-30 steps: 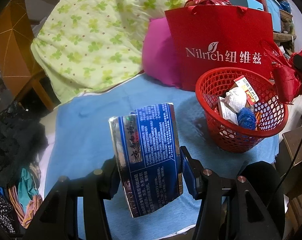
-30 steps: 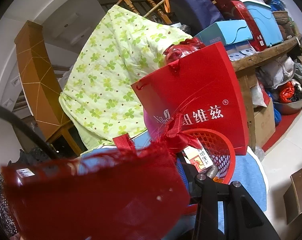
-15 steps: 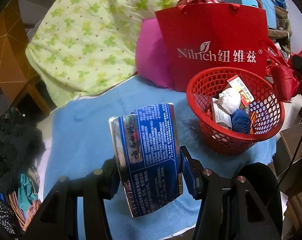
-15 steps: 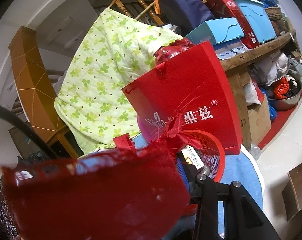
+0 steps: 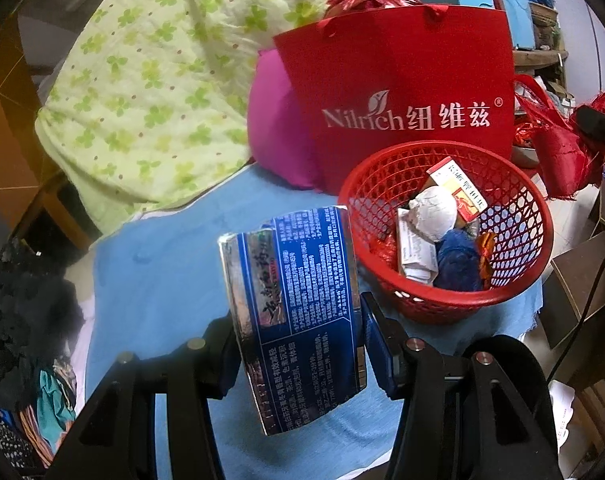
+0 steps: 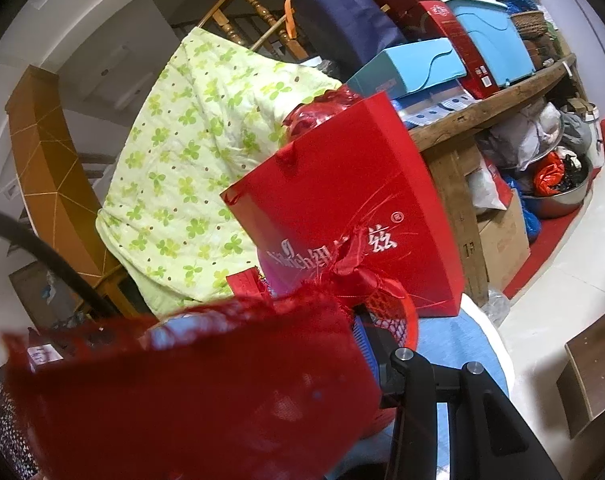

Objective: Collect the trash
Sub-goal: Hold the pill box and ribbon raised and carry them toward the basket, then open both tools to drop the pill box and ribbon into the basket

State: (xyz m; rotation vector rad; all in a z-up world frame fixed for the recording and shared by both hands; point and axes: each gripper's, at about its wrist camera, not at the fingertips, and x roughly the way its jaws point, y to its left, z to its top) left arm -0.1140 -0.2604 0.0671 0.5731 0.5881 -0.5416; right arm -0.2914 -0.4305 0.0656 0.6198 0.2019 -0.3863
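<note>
The left gripper (image 5: 298,344) pinches a flattened blue box (image 5: 298,312) between its pads, holding it upright above the blue cloth (image 5: 162,280) on the surface. Ahead and to the right of that gripper stands a red mesh basket (image 5: 514,280) holding a crumpled white wad (image 5: 432,214), small cartons and a blue scrap. Just behind the basket stands a red paper bag (image 5: 402,80), with a green floral quilt (image 5: 154,92) to the left. The right gripper (image 6: 262,364) is clamped on a frayed red fabric piece (image 6: 190,392), which hides its left finger; the basket's rim shows just beyond it.
</note>
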